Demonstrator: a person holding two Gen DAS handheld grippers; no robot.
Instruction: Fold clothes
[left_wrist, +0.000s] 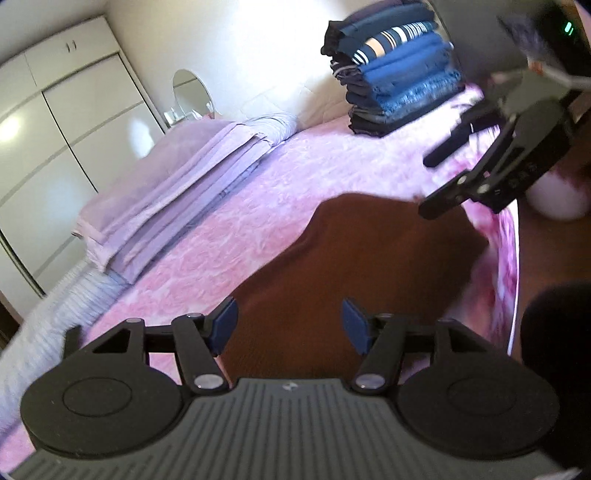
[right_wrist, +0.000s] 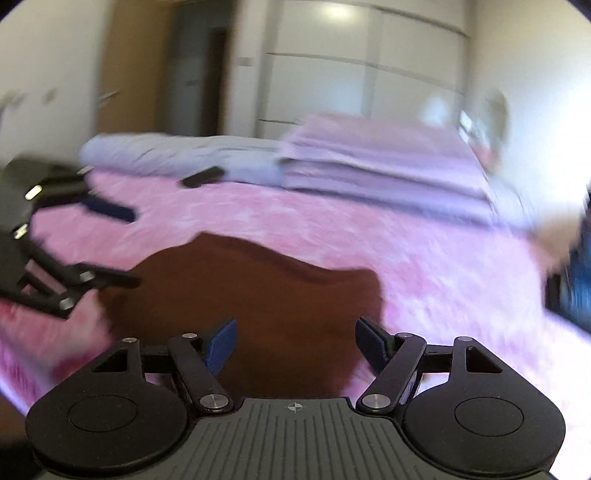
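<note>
Surface: pink fuzzy bedspread (left_wrist: 295, 177)
Done: tall stack of folded dark-blue clothes (left_wrist: 399, 70), upper right
Pending: flat brown knit garment (left_wrist: 369, 266), centre
Fingers: left gripper (left_wrist: 290, 325) and right gripper (right_wrist: 295, 345) both apart, empty

Garment (left_wrist: 369, 266) flat on bed cover (left_wrist: 258, 192), frame centre. Folded blankets (left_wrist: 177, 177) left of it. Clothes stack (left_wrist: 395, 70) upper right, behind it. Wardrobe (left_wrist: 55, 122) far left.

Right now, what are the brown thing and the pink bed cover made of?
The flat brown garment looks like matte knitted cloth: fine ribbed lines run along it. The fluffy pink bed cover seems plush fleece, with a soft mottled pile. Blur leaves both uncertain.
</note>
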